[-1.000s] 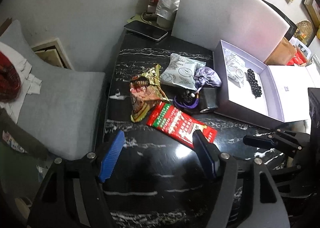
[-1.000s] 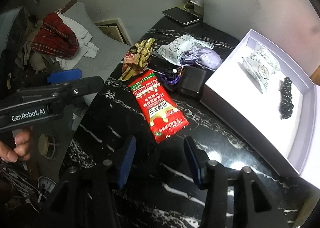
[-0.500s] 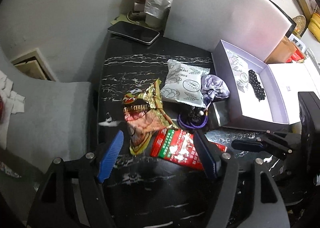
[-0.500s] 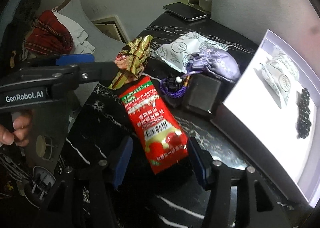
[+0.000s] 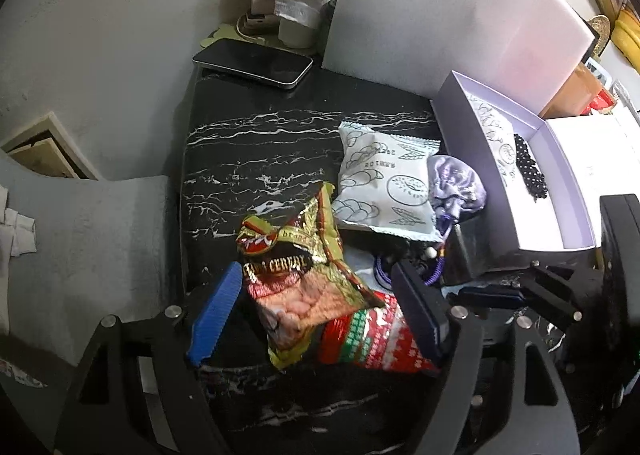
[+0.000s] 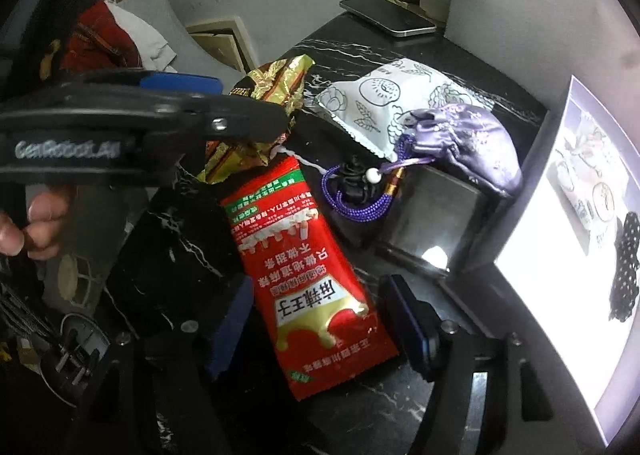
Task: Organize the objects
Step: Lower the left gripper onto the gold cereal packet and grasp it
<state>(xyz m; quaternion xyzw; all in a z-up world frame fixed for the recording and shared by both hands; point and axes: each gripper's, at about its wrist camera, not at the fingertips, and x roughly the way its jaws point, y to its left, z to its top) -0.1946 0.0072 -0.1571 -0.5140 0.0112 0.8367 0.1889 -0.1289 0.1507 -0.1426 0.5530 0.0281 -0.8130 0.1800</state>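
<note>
Left wrist: left gripper (image 5: 316, 311) was opening around the gold cereal packet (image 5: 304, 287) at 6 o'clock, nothing gripped. Gift box (image 5: 472, 143) at 3 o'clock held only a white sachet (image 5: 496, 135) and beads (image 5: 530, 171).

Right wrist: right gripper (image 6: 316, 321) was opening astride the red sachet (image 6: 304, 275), not pinching. Most stuff looked left.

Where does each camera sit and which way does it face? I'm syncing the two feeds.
Left wrist: on the left gripper, looking down at the gold snack bag; own opening fingers show.
Right wrist: on the right gripper, looking down at the red packet; own opening fingers and a hand show.
Shared: both packets, the phone, the open box.
</note>
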